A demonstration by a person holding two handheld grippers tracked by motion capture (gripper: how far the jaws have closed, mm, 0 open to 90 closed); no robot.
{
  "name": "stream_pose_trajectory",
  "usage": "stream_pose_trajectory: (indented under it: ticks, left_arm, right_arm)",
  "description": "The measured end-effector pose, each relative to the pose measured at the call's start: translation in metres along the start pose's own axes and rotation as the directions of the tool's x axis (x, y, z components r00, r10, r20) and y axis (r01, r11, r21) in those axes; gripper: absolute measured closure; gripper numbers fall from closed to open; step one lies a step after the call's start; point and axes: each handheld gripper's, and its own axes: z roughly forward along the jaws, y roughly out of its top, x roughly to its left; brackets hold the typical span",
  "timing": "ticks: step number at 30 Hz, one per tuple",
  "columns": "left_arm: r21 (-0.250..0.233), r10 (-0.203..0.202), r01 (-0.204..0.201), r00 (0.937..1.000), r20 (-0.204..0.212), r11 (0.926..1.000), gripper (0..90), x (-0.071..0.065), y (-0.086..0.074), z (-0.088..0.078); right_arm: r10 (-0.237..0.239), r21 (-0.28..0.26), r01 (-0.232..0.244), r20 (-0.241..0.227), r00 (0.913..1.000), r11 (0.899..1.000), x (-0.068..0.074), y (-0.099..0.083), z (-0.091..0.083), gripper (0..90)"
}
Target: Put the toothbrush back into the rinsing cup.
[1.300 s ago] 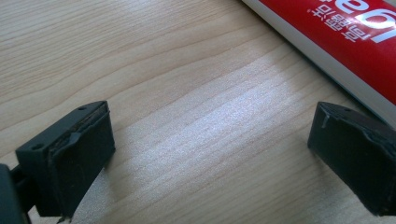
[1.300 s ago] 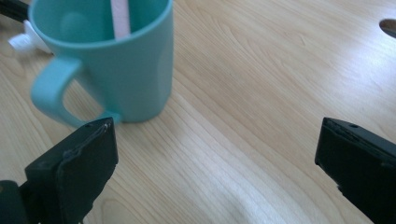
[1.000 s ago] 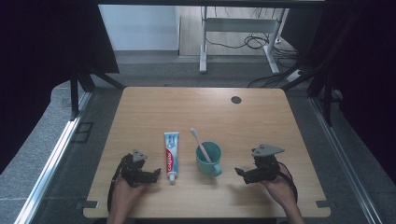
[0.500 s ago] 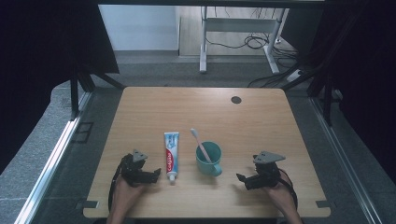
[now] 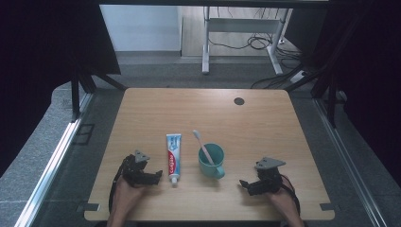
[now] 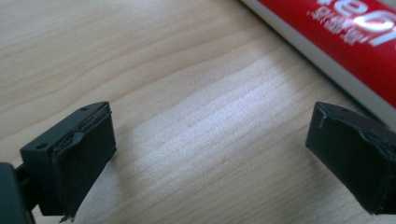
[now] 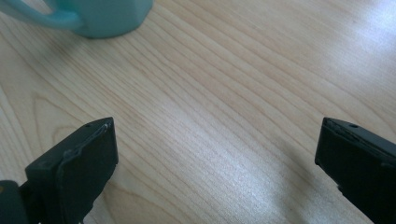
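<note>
My left gripper (image 5: 156,176) rests on the near left of the table (image 5: 265,118), its fingers (image 6: 79,149) spread wide with nothing between them. Just to its right lies the toothpaste tube (image 5: 173,156), flat, cap toward me. My right gripper (image 5: 246,184) sits at the near right, fingers (image 7: 79,163) equally wide and empty, a little apart from the teal cup (image 5: 211,161), where a pink toothbrush (image 5: 202,146) leans, head up and pointing away.

I judge the tube light and soft; a hard squeeze at the middle would dent it or push paste toward the cap, so I would take it across its width near the stiffer cap shoulder. The cup looks like rigid plastic, light and smooth, likely to slide or tip if nudged; the handle facing near right is the safer hold. The toothbrush is thin and stiff, best pinched on its handle.

The high view gives me the whole layout and the toothbrush. My left gripper view shows the tube's red edge close by my right finger, while the right gripper view shows the cup's base and handle beyond my fingers.
</note>
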Motion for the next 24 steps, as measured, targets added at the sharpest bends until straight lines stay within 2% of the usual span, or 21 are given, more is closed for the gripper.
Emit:
stream_pose_trajectory:
  ticks: [6, 8, 18, 24]
  left_arm:
    - [0.004, -0.010, 0.010, 0.9999, 0.008, 0.9999, 2.4, 0.003, 0.005, -0.005]
    - [0.015, -0.014, 0.014, 0.9998, 0.014, 0.9998, 2.4, 0.003, 0.006, -0.004]
    - [0.084, -0.006, 0.003, 0.9995, 0.032, 0.9965, 2.1, 0.008, 0.017, -0.006]
    - [0.150, -0.002, -0.005, 0.9990, 0.044, 0.9886, 2.1, 0.008, 0.033, -0.005]
  right_arm:
    - [0.004, 0.025, -0.004, -0.002, 1.0000, 1.000, 0.000, -0.002, 0.002, 0.0]
    - [0.025, 0.034, -0.025, -0.007, 0.9997, 0.999, -0.002, -0.003, 0.002, 0.0]
    - [0.027, 0.032, -0.026, -0.005, 0.9996, 0.999, -0.002, -0.003, 0.002, 0.0]
    - [0.029, 0.032, -0.029, -0.003, 0.9996, 0.999, -0.002, -0.003, 0.003, 0.0]
